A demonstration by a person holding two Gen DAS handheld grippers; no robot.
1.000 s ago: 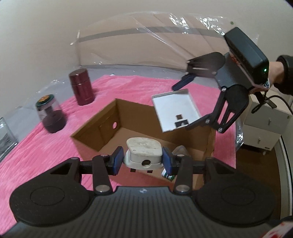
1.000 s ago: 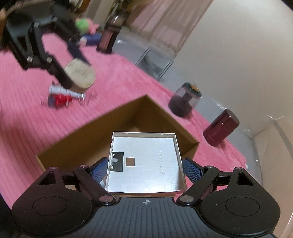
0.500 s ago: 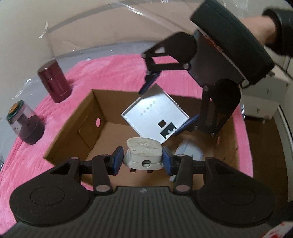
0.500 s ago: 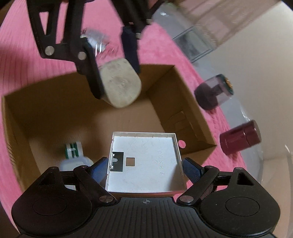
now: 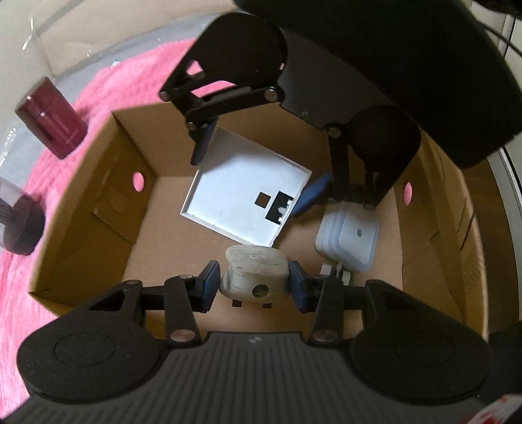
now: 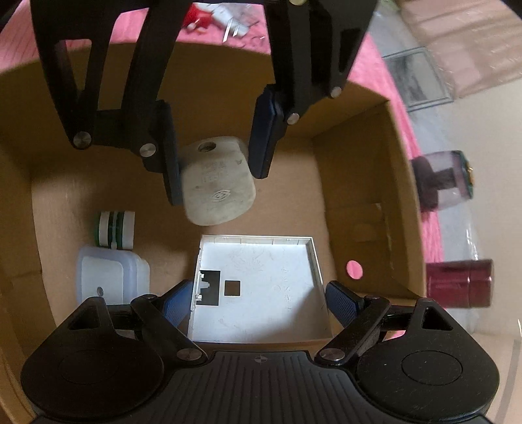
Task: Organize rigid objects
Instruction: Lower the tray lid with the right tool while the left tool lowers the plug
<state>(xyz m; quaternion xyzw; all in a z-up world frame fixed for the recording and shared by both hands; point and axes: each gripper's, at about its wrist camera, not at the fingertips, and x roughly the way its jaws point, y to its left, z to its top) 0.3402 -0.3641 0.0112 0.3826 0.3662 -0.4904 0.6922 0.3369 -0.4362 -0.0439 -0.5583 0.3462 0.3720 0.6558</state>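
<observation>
My left gripper [image 5: 253,283] is shut on a dirty white plug [image 5: 254,272] and holds it inside the cardboard box [image 5: 107,208]; the plug also shows in the right wrist view [image 6: 217,187]. My right gripper [image 6: 257,298] has its pads spread just wider than the square white plate [image 6: 257,287], which lies flat in the box [image 6: 352,182]. The plate [image 5: 248,195] sits between the right gripper's fingers [image 5: 202,143] in the left wrist view. A white adapter [image 5: 347,238] with a green-striped end lies on the box floor, also in the right wrist view [image 6: 104,277].
The box stands on a pink cloth [image 5: 98,84]. A dark red canister [image 5: 52,117] and a clear jar with dark contents [image 5: 18,225] stand outside the box's left wall. Small red and white items [image 6: 208,19] lie on the cloth beyond the box.
Both grippers have moved down into the box. The right gripper's pads have spread and the white plate now rests on the box floor. The left gripper still holds the plug.
</observation>
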